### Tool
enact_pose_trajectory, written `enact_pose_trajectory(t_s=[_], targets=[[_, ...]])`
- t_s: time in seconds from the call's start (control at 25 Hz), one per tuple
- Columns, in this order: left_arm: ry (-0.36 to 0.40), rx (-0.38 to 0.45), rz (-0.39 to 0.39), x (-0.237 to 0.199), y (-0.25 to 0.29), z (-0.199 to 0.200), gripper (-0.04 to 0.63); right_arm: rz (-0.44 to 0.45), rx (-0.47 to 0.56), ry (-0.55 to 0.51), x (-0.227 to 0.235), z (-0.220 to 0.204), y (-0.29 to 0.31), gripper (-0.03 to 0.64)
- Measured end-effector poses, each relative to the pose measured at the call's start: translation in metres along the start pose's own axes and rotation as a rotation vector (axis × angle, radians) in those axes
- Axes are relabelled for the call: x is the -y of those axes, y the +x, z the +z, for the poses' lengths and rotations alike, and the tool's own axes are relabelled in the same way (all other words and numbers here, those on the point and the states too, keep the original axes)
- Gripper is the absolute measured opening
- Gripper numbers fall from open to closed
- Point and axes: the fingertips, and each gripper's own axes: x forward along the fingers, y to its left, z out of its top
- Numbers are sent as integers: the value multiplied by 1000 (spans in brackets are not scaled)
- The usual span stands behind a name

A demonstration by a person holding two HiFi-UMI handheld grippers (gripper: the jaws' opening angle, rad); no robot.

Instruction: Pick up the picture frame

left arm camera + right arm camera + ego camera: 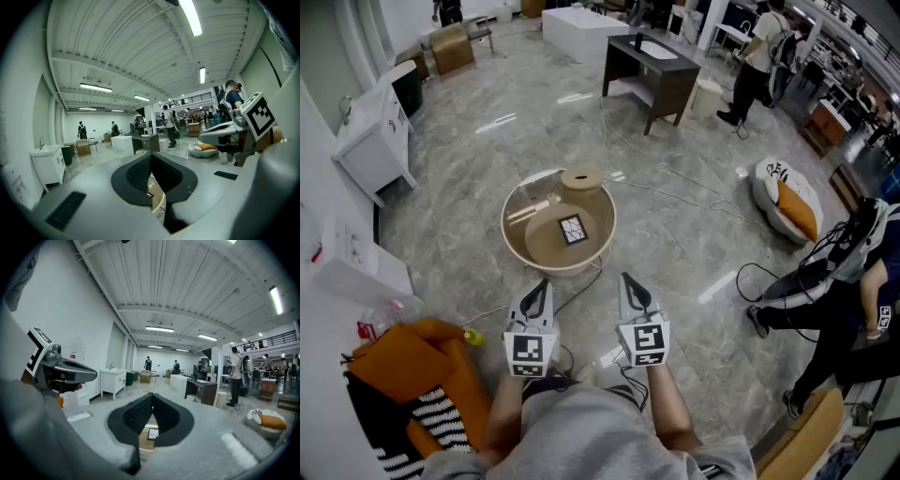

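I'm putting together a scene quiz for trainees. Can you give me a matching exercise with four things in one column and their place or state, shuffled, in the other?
Things:
1. picture frame
2. orange cushion
3. dark desk
4. right gripper

Place or state:
A. shut, with nothing in it
B. on the white floor seat at the right
C. in the middle of the round table
D. across the floor, beyond the round table

Pairs: 1-C, 2-B, 3-D, 4-A
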Motion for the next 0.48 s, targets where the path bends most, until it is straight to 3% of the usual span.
enact_pose_trajectory(t_s=[0.48], targets=[[-15,-2,-6,12,-2,-3,17,6,9,29,3,-2,-6,0]])
